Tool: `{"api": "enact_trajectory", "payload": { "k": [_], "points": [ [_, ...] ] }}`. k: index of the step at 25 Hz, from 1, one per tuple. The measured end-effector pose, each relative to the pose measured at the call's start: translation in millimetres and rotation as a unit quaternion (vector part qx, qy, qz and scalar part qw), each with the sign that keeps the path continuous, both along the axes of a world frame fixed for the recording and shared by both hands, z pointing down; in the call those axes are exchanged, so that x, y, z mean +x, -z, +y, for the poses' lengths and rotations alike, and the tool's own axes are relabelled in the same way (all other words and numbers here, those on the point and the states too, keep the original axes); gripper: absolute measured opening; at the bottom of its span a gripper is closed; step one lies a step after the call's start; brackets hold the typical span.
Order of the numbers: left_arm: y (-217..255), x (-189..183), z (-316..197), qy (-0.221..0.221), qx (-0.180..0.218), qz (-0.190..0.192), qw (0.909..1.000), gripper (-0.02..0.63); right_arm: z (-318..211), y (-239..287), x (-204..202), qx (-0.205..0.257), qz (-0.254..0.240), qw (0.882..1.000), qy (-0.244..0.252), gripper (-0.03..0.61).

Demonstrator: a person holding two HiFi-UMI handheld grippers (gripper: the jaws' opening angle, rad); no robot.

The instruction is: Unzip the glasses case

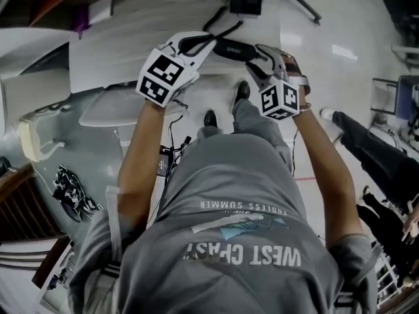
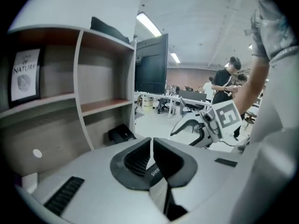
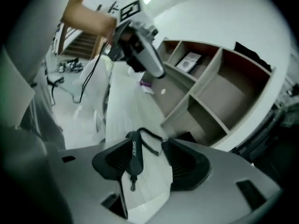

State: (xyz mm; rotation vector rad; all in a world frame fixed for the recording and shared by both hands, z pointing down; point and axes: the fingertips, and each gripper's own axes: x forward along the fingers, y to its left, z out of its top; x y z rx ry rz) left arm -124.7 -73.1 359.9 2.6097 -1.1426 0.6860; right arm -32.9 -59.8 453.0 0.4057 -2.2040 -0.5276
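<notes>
- Glasses case (image 1: 230, 48): aloft, above the table (image 1: 124, 41) edge.
- Left gripper (image 2: 152, 160): clamped on one end.
- Right gripper (image 3: 152, 164): jaws apart; zip pull (image 3: 133, 185) dangling between them, ungripped.
- Unzipping: apparently not begun.

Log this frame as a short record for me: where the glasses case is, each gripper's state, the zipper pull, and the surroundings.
item: black glasses case, held up between both grippers
left gripper: fingers shut on one end of the case
right gripper: fingers apart; case end lies against one finger, clear of the other
zipper pull: hangs loose, not gripped
cord loop: sticks out at the case end
zip state: cannot tell
surroundings: shelf unit behind
</notes>
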Motion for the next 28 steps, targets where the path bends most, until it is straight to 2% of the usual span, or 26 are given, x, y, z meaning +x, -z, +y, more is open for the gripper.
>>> {"api": "enact_trajectory", "payload": {
  "k": [2,4,7,10,11,15,19,24,28],
  "points": [
    [30,-3,4,0.005,0.042,0.011,0.999,0.005,0,46,-8,-0.015,-0.073,0.996,-0.045,0.221],
    [60,-8,11,0.012,0.084,0.025,0.996,0.0,4,93,-15,-0.028,-0.146,0.986,-0.08,0.172],
    [108,-15,25,0.028,0.145,0.052,0.9877,0.0,13,161,-21,-0.05,-0.245,0.961,-0.117,0.09],
    [153,-19,42,0.043,0.192,0.081,0.9771,0.0,23,219,-18,-0.071,-0.33,0.932,-0.134,0.01],
    [167,-20,47,0.046,0.207,0.093,0.9729,0.0,28,234,-17,-0.079,-0.35,0.924,-0.136,0.009],
    [211,-27,71,0.054,0.254,0.126,0.9575,0.0,47,278,-13,-0.118,-0.398,0.9,-0.136,0.009],
    [245,-32,95,0.054,0.284,0.139,0.9471,0.0,72,309,-10,-0.136,-0.422,0.887,-0.128,0.009],
    [275,-33,114,0.041,0.313,0.134,0.9394,0.0,102,337,-12,-0.12,-0.416,0.895,-0.109,0.007],
    [285,-35,125,0.031,0.326,0.131,0.9358,0.0,116,354,-16,-0.11,-0.423,0.894,-0.102,0.006]
  ]
}}
